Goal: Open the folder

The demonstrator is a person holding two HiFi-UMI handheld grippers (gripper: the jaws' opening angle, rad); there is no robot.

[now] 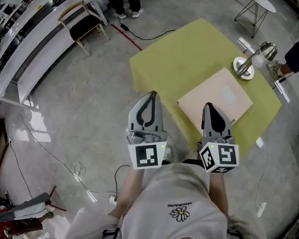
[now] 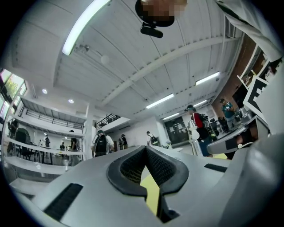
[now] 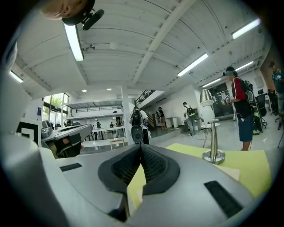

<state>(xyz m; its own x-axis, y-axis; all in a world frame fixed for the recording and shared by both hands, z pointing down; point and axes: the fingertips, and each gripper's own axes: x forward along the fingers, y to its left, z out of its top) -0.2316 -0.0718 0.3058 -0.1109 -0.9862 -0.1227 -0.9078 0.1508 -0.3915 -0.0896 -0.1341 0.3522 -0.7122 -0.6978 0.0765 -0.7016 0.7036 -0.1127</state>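
Note:
A closed beige folder (image 1: 217,99) lies flat on a table under a yellow-green cloth (image 1: 188,46), near its front edge. My left gripper (image 1: 152,94) hangs over the floor just off the table's near-left side, its jaws shut on nothing. To its right, my right gripper (image 1: 210,105) reaches over the folder's near edge, also shut and empty. In the left gripper view the closed jaws (image 2: 145,148) point level across the hall. The right gripper view shows its tips (image 3: 141,146) together, with the yellow cloth (image 3: 248,170) beyond.
A silver desk lamp (image 1: 251,59) stands on a round base at the table's far right, also visible as the lamp (image 3: 212,128) in the right gripper view. A chair (image 1: 82,23) and shelving stand at the left. Cables (image 1: 76,170) trail on the grey floor. People stand around the hall.

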